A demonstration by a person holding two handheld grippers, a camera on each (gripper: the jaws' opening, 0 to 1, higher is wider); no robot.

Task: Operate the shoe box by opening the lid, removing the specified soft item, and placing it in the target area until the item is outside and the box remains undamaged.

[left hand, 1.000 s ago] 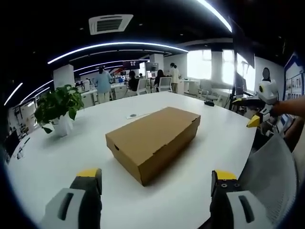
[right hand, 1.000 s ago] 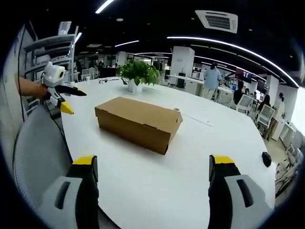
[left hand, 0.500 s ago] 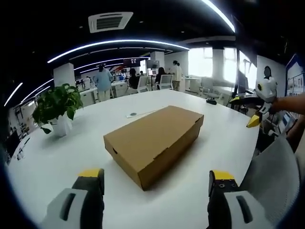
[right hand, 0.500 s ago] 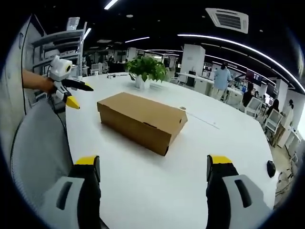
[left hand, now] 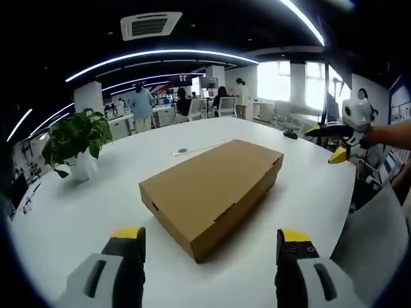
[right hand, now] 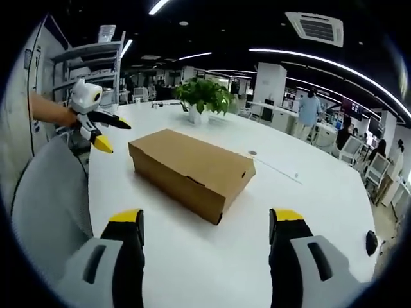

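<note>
Shoe box sits lid-closed on white round table, near potted plant. Left gripper jaws spread, hovering short of box. Right gripper jaws likewise spread, clear of box.

Shoe box: plain brown cardboard, matt, smooth, w/ lid closed. Table: white top, smooth, slight sheen reflecting ceiling light. Left gripper & right gripper: grey moulded plastic bodies, matt, w/ yellow fingertips. Chair back: grey fabric or mesh, can't tell which. Plant pot: white, smooth finish.
</note>
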